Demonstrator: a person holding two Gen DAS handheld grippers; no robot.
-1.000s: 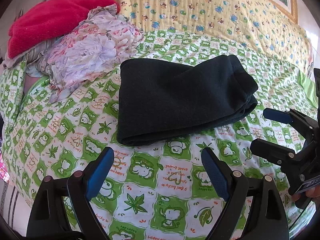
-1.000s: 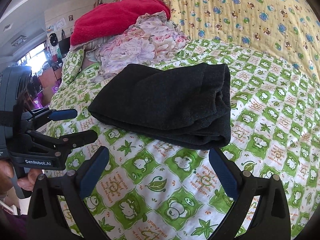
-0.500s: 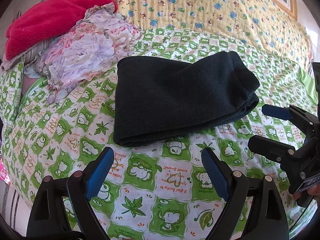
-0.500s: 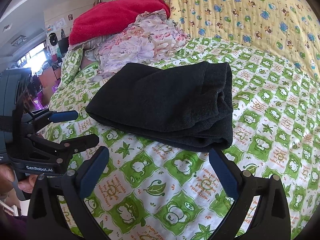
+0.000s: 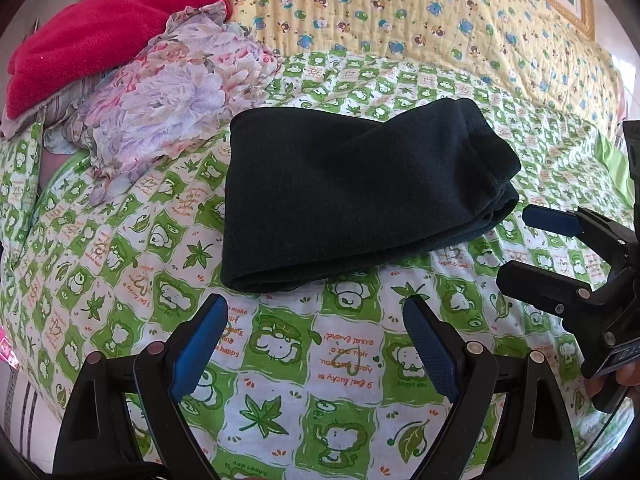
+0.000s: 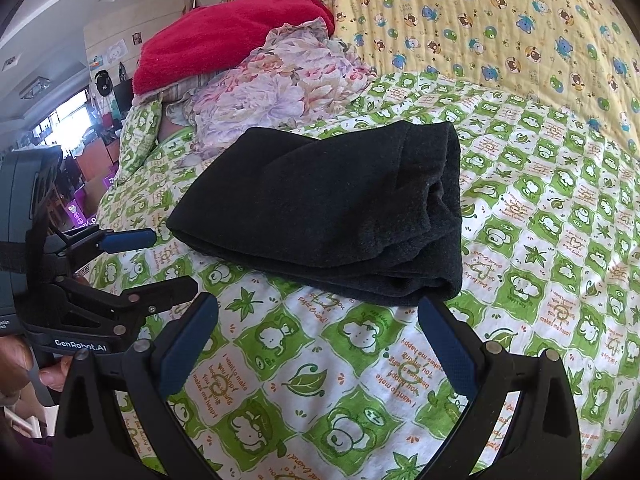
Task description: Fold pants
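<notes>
Black pants [image 5: 352, 204] are left folded on the bed [image 5: 320, 344], unmoved, while both spread-apart, empty grippers, left gripper [image 5: 316, 340] and right gripper [image 6: 320, 340], are kept back, so folding looks finished.

1. The pants [image 5: 352, 200], just ahead of the left claw [image 5: 316, 336], were plain black.
2. The bed sheet [image 5: 288, 360] under both claws was checked green and white, with cartoon animals, leaves and orange lettering.
3. The quilt [image 5: 400, 12], farther ahead, was pale yellow with small bears.
4. The blanket [image 5: 92, 36], ahead to the left, was solid red.
5. The cloth [image 5: 168, 96] beside it was floral pink and lilac.
6. The claw pads [image 6: 188, 352] were blue on black frames.
</notes>
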